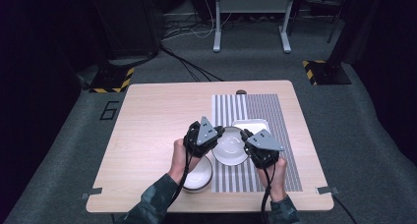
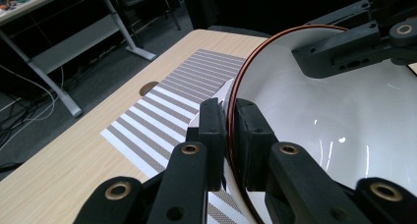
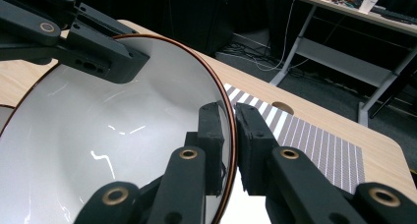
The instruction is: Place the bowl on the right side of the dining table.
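Note:
A white bowl (image 1: pixel 230 148) with a thin brown rim is held between my two grippers over the striped mat (image 1: pixel 265 111). My left gripper (image 1: pixel 220 131) pinches the bowl's left rim, and in the left gripper view the jaws (image 2: pixel 229 123) are shut on that rim with the bowl (image 2: pixel 344 135) to their right. My right gripper (image 1: pixel 244 134) pinches the opposite rim; in the right gripper view its jaws (image 3: pixel 230 130) clamp the edge of the bowl (image 3: pixel 123 135). Each gripper view shows the other gripper across the bowl.
A second white bowl (image 1: pixel 197 175) sits on the wooden table (image 1: pixel 147 121) near the front edge, under the left hand. A white rectangular dish (image 1: pixel 255 125) lies on the mat behind the held bowl. A metal stand (image 1: pixel 251 17) is on the floor beyond the table.

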`<state>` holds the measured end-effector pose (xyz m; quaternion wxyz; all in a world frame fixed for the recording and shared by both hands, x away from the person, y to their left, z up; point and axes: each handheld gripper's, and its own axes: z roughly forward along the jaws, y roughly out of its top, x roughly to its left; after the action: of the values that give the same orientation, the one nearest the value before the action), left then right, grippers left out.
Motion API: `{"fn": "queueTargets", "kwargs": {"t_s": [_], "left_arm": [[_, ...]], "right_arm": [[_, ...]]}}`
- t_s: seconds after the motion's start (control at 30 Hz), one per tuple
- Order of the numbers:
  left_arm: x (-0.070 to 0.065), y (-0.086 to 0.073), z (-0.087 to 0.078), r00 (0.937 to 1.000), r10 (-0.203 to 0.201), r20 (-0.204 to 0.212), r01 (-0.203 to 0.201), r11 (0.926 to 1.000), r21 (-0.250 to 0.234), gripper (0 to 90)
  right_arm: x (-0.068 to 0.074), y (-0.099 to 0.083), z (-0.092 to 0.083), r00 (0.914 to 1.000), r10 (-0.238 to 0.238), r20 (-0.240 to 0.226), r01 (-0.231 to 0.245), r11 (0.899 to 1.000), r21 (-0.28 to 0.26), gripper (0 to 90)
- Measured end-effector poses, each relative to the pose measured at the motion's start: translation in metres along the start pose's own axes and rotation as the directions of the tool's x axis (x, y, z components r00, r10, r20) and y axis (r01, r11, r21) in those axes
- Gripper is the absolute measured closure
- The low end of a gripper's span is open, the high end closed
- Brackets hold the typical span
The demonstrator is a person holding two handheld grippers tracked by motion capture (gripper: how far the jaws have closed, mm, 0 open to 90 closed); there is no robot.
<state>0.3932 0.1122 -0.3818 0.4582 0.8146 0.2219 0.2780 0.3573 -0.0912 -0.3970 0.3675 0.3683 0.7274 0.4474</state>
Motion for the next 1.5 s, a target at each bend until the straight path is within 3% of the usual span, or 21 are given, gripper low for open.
{"fn": "queueTargets", "kwargs": {"t_s": [0.5,0.87,1.2,1.5], "left_arm": [[0.007,0.008,0.015,1.0,0.008,0.003,-0.008,0.9999,0.009,82.3],[0.011,0.01,0.029,0.9999,-0.001,0.013,0.001,0.9997,0.025,82.2],[0.016,0.014,0.041,0.9996,0.023,0.018,-0.024,0.9988,0.042,82.1],[0.019,0.017,0.052,0.9993,0.017,0.033,-0.019,0.9981,0.059,82.0]], "right_arm": [[-0.01,0.002,0.007,0.9994,-0.008,0.034,0.008,1.0,0.003,81.7],[-0.017,0.0,0.016,0.9989,0.006,0.046,-0.007,1.0,0.019,81.7],[-0.024,-0.002,0.022,0.9982,0.016,0.058,-0.017,0.999,0.029,81.7],[-0.032,-0.005,0.029,0.9973,0.03,0.068,-0.033,0.998,0.045,81.7]]}}
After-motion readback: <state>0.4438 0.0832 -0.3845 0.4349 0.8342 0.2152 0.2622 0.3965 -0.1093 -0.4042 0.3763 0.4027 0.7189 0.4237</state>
